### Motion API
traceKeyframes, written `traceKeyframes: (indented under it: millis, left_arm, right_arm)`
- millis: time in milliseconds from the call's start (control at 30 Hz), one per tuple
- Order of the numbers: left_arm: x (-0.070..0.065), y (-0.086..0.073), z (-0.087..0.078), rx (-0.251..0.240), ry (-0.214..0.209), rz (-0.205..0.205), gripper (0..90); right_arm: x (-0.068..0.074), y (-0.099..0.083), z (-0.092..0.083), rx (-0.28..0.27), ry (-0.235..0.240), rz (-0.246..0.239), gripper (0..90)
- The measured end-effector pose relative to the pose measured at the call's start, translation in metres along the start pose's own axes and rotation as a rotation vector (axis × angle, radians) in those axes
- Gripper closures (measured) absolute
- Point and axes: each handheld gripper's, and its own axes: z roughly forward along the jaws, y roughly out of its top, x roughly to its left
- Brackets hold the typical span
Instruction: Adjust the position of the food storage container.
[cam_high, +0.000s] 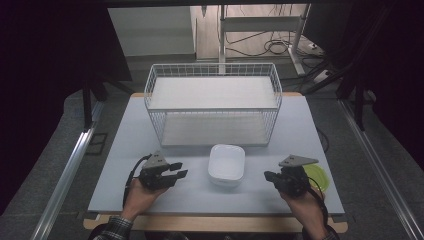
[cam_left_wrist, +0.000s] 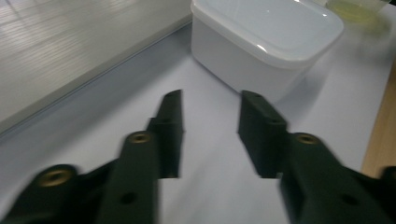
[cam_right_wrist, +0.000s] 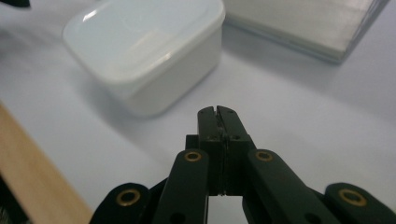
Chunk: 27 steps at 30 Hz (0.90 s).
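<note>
While nothing is gripped yet, the white lidded container (cam_high: 227, 164) is left alone at the table's (cam_high: 120, 170) front middle, just in front of the wire basket (cam_high: 214, 102), so it can be reached from both sides. The left gripper (cam_high: 178, 170) is held to the container's left, near but apart from it, jaws pointed at its side; a gap is seen between the jaws in the left gripper view, with nothing inside, so it is partly open and empty. The right gripper (cam_high: 268, 176) is held to the container's right, likewise apart, jaws pressed fully together on nothing and aimed at the container. A yellow-green lidded tub (cam_high: 318, 176) is seen on the far side of the right gripper from the container, partly covered by the hand. Both forearms are brought in from the front edge, wrists low, grippers held roughly level above the tabletop and angled inward. A two-sided approach to the container is judged likely; the basket is probably the destination.
</note>
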Motion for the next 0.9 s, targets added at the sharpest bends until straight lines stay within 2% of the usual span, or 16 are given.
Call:
traceKeyframes:
  millis: [33, 100, 167, 233, 367, 467, 533, 600, 700, 800, 833, 867, 900]
  left_arm:
    - [-0.001, 0.003, 0.006, 0.016, -0.012, 0.009, 70.6]
    - [-0.003, 0.009, 0.018, 0.047, -0.001, 0.046, 80.8]
    - [-0.004, 0.015, 0.031, 0.065, -0.01, 0.055, 82.9]
    - [-0.004, 0.021, 0.046, 0.077, -0.017, 0.041, 85.5]
    - [-0.008, 0.023, 0.065, 0.107, -0.046, 0.049, 86.8]
    - [-0.016, 0.02, 0.068, 0.137, -0.058, 0.083, 86.8]
    - [-0.021, 0.02, 0.068, 0.142, -0.045, 0.096, 87.2]
    - [-0.026, 0.02, 0.066, 0.149, -0.035, 0.118, 87.3]
    - [-0.034, 0.018, 0.063, 0.155, -0.042, 0.115, 87.4]
    - [-0.042, 0.016, 0.058, 0.177, -0.062, 0.13, 87.2]
    - [-0.045, 0.014, 0.056, 0.183, -0.067, 0.135, 86.9]
    - [-0.051, 0.012, 0.054, 0.189, -0.084, 0.141, 86.7]
    - [-0.053, 0.011, 0.052, 0.197, -0.097, 0.156, 85.4]
  right_arm:
    - [0.001, 0.003, 0.003, -0.004, 0.002, 0.011, 89.8]
    - [0.003, 0.01, 0.012, -0.012, 0.014, 0.018, 90.0]
    - [0.005, 0.017, 0.023, -0.01, 0.007, 0.026, 90.0]
    - [0.006, 0.024, 0.035, 0.002, 0.011, 0.036, 90.0]
    - [0.008, 0.033, 0.06, 0.066, -0.022, 0.05, 90.0]
    - [0.007, 0.036, 0.068, 0.089, -0.025, 0.07, 90.0]
    - [0.005, 0.037, 0.071, 0.08, 0.0, 0.087, 90.0]
    - [0.003, 0.038, 0.072, 0.077, 0.003, 0.081, 90.0]
    - [0.0, 0.039, 0.074, 0.079, 0.028, 0.098, 90.0]
    - [0.001, 0.042, 0.077, 0.076, 0.053, 0.091, 90.0]
    - [0.003, 0.044, 0.079, 0.076, 0.077, 0.086, 90.0]
    - [0.005, 0.045, 0.081, 0.071, 0.086, 0.078, 90.0]
    - [0.01, 0.048, 0.084, 0.07, 0.088, 0.045, 90.0]
